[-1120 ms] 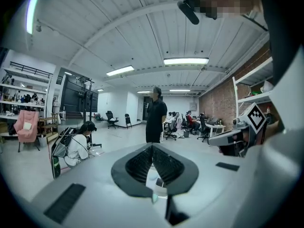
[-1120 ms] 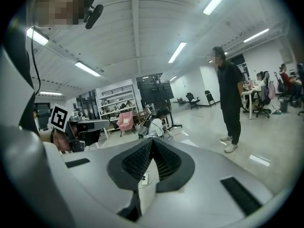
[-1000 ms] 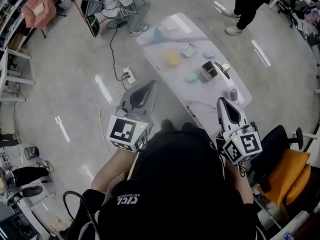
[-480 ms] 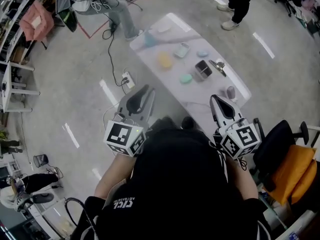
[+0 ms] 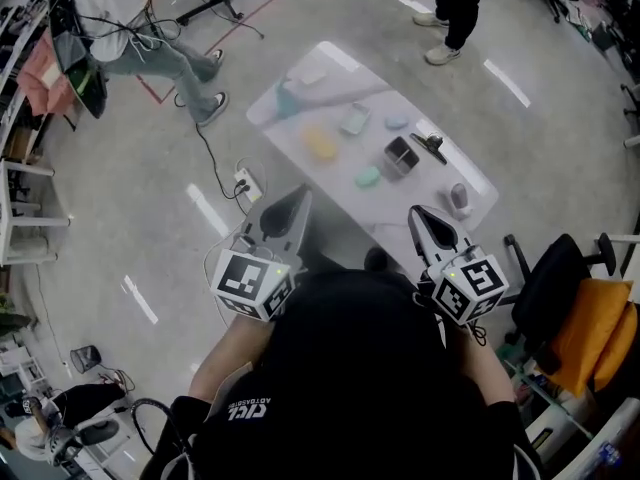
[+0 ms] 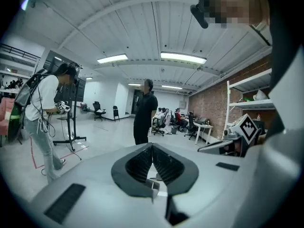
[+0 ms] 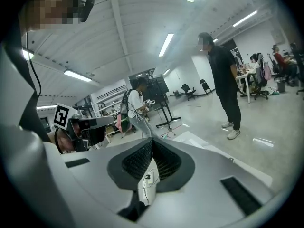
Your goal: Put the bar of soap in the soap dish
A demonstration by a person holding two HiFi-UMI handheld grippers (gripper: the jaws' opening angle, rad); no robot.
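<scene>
Both stand pressed together and empty: left gripper and right gripper hover short of the bench. The green bar of soap, probably, lies near the soap dish but apart from it; spread the right gripper before descending squarely.

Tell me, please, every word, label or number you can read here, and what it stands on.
White print on the person's black top: upside down in the head view, too small to read.
Marker cube on the left gripper: black-and-white square pattern, no letters.
Marker cube on the right gripper: likewise, no letters.
Things on the table: no label legible.
</scene>
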